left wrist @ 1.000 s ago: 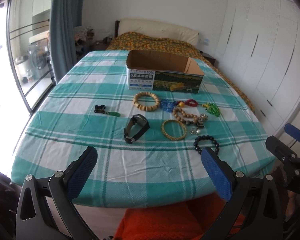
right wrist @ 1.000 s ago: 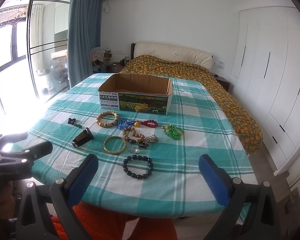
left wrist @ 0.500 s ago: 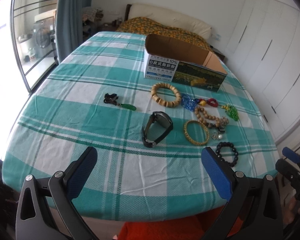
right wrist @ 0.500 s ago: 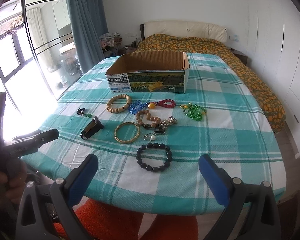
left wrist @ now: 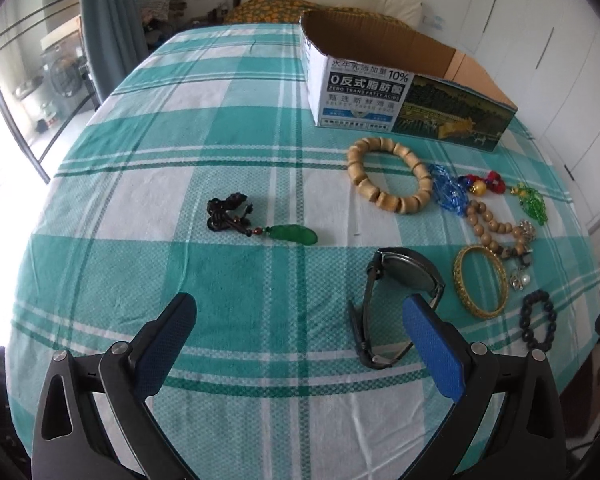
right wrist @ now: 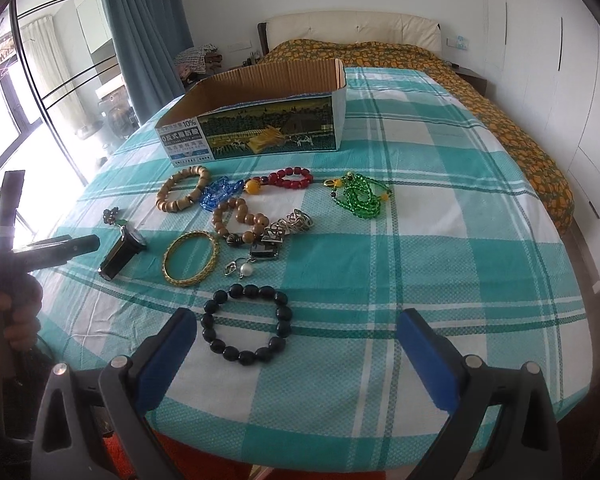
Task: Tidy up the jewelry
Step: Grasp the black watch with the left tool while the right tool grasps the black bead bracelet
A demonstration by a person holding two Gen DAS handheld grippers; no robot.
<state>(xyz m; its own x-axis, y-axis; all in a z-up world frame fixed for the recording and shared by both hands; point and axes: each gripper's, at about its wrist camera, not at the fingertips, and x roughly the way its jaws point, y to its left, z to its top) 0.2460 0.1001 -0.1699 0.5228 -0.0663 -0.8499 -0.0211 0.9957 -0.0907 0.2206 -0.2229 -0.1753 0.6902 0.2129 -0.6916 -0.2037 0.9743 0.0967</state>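
Both tools are hovering spread wide and empty over the near edge of the table [right wrist: 440,240], which is wearing a teal-and-white checked woven cloth. The left tool [left wrist: 300,312] is reaching toward a black wristwatch [left wrist: 396,304] lying on its side at its 1 o'clock. The right tool [right wrist: 296,322] is sitting just behind a ring of glossy black beads [right wrist: 246,324].

Beyond them, six more bracelets are lying bunched together: chunky wooden [right wrist: 182,193], round brown [right wrist: 240,222], gold bangle [right wrist: 191,258], blue glass [right wrist: 218,196], red [right wrist: 290,178], green [right wrist: 358,196]. A green pendant on dark cord [left wrist: 260,224] is lying apart at 11 o'clock.

One open cardboard box [right wrist: 260,128] is standing at 12 o'clock; behind it, a bed with an orange-patterned cover [right wrist: 480,80], blue curtains, white wardrobes.
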